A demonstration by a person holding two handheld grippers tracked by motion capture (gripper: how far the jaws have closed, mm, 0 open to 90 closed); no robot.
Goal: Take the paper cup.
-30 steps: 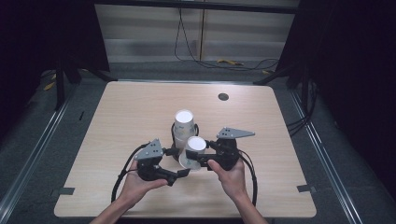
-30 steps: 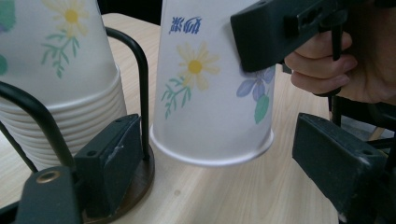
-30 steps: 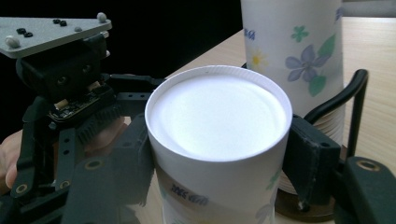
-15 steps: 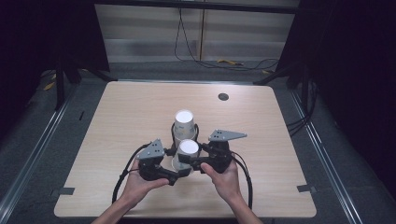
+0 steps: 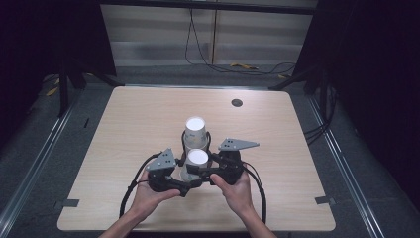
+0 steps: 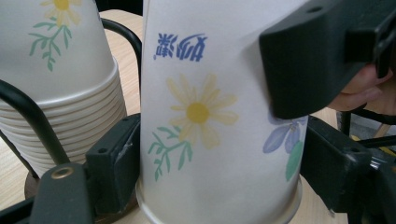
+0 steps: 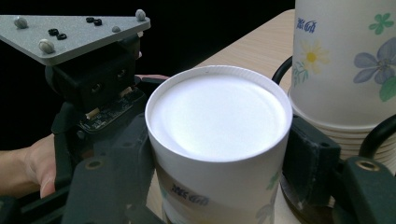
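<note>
An upside-down paper cup (image 5: pixel 196 159) with flower print stands near the table's front middle. Its white base (image 7: pixel 215 116) faces up and its rim sits at the tabletop (image 6: pixel 219 212). My left gripper (image 5: pixel 189 179) is shut on the cup low down, a pad pressing each side (image 6: pixel 114 161). My right gripper (image 5: pixel 199 171) is shut on the same cup higher up, its jaws at either side of the wall (image 7: pixel 218 182). One right jaw shows against the cup (image 6: pixel 322 56).
Just behind the held cup, a stack of upside-down cups (image 5: pixel 195 130) sits in a black wire holder (image 6: pixel 28 116), almost touching it. A dark round grommet (image 5: pixel 236 102) lies at the back right of the wooden table (image 5: pixel 297 148). The front edge is close under the hands.
The right gripper has carried the cup a little left and toward the person, between the left gripper's jaws. The stack has stayed put.
</note>
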